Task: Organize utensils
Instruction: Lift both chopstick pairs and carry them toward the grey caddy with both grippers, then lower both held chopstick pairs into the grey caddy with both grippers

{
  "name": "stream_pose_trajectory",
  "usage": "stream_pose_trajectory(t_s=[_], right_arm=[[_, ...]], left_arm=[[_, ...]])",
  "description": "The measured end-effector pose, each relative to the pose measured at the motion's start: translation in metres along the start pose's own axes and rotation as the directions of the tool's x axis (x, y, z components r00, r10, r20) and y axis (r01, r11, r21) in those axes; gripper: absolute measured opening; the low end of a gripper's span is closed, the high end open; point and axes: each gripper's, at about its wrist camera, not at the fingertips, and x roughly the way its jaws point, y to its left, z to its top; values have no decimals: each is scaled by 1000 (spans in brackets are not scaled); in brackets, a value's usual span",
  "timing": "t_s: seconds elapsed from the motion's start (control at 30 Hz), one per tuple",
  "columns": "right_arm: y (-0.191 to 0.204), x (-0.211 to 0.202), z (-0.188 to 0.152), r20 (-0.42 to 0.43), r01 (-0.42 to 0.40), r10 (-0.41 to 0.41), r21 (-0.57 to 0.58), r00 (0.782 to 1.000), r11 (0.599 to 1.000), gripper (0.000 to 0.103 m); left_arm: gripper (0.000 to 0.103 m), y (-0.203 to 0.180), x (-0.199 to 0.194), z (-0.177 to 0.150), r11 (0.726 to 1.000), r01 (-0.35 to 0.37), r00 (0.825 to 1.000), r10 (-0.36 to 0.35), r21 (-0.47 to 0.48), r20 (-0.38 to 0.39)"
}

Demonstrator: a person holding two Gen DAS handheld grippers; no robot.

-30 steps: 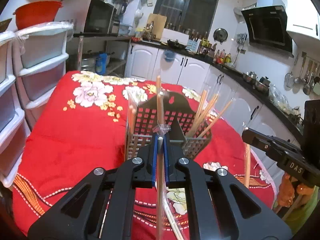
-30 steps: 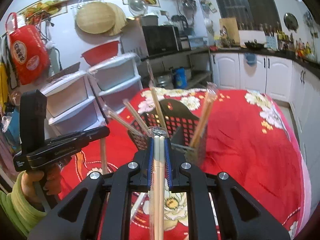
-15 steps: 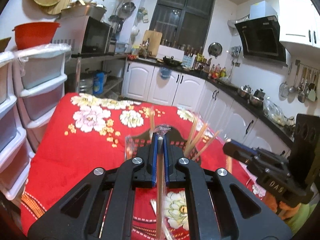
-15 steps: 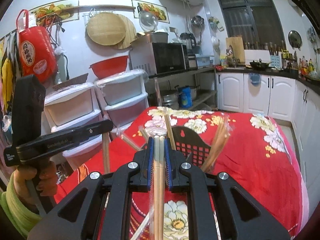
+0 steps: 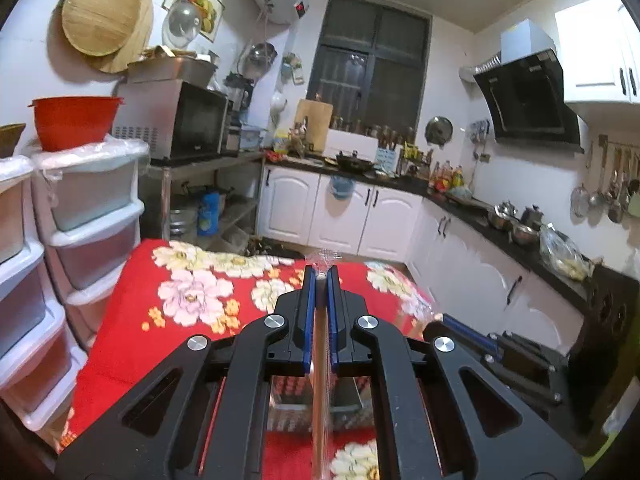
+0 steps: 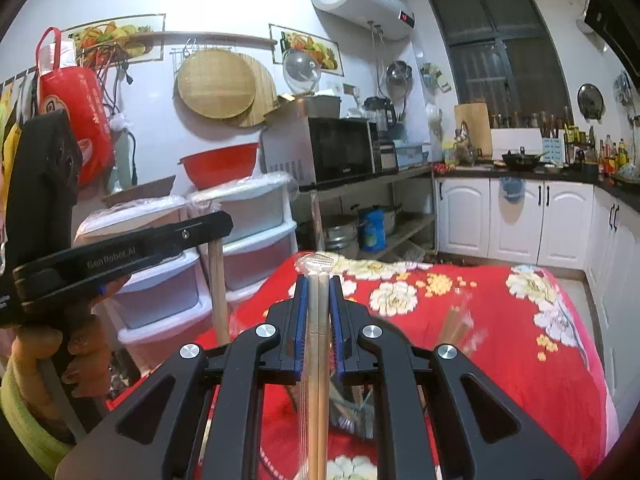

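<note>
My left gripper (image 5: 319,276) is shut on a clear-wrapped pair of wooden chopsticks (image 5: 320,400) that runs down between the blue pads. Below it, partly hidden by the fingers, stands the dark perforated utensil holder (image 5: 290,394). My right gripper (image 6: 319,280) is shut on another wrapped pair of chopsticks (image 6: 319,360), held above the same holder (image 6: 356,408), where several blurred chopsticks (image 6: 456,320) lean. In the right wrist view the left gripper (image 6: 216,220) sits at the left in a gloved hand, its chopsticks (image 6: 219,288) hanging down. The right gripper (image 5: 460,326) shows low right in the left wrist view.
A table with a red flowered cloth (image 5: 132,320) carries the holder. Stacked plastic drawers (image 5: 92,200) with a red basin (image 5: 74,120) stand close on its left. A microwave (image 5: 188,120) on a shelf, white cabinets (image 5: 344,216) and a cluttered counter (image 5: 516,220) lie beyond.
Both grippers have risen and tipped upward with their chopsticks still clamped. The holder has dropped from the middle of each view to the bottom, and more wall and ceiling show.
</note>
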Motion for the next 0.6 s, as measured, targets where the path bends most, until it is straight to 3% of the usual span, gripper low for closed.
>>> stream_pose_trajectory(t_s=[0.6], right_arm=[[-6, 48, 41, 168, 71, -62, -49, 984, 996, 11]], left_arm=[[1, 12, 39, 48, 992, -125, 984, 127, -23, 125]])
